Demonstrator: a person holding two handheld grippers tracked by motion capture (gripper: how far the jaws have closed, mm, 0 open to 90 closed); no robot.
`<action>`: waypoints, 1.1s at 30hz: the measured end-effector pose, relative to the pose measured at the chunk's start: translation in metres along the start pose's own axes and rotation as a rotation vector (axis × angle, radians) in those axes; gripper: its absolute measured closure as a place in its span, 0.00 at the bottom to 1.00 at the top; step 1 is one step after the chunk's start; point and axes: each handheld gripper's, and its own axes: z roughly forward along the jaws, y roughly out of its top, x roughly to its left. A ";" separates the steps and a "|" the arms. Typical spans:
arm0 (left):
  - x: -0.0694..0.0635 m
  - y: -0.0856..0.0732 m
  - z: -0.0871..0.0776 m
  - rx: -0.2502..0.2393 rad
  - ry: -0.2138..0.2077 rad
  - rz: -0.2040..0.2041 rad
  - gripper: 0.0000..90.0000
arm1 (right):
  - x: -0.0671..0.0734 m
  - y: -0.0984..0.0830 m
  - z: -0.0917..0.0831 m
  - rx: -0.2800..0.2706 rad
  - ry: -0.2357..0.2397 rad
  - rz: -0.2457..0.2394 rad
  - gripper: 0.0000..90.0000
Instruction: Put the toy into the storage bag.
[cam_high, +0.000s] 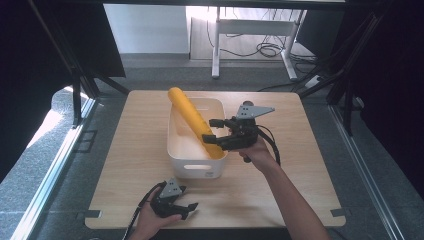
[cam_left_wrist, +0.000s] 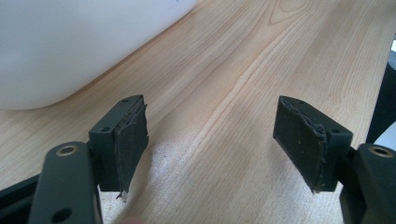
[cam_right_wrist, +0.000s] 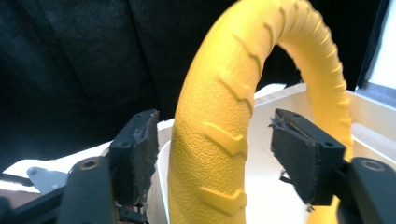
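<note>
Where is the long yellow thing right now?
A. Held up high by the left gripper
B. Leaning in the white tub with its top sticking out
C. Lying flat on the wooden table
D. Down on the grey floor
B: the yellow thing stands tilted inside the white tub, its top end poking over the far rim.

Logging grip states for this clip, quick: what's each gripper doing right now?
Left gripper: open, nothing between its jaws, low over the table.
Right gripper: open, pads clear of the yellow ring standing in the white bin.
</note>
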 end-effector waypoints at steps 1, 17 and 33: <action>0.000 0.000 0.000 -0.002 -0.001 -0.003 0.29 | 0.002 0.001 -0.003 -0.011 -0.011 -0.006 0.33; 0.000 0.000 0.000 -0.001 0.002 -0.001 0.29 | -0.003 -0.035 -0.053 -0.038 -0.104 0.025 0.33; 0.000 0.001 -0.001 -0.003 0.003 -0.004 0.29 | -0.019 -0.109 -0.110 0.079 -0.303 0.111 0.34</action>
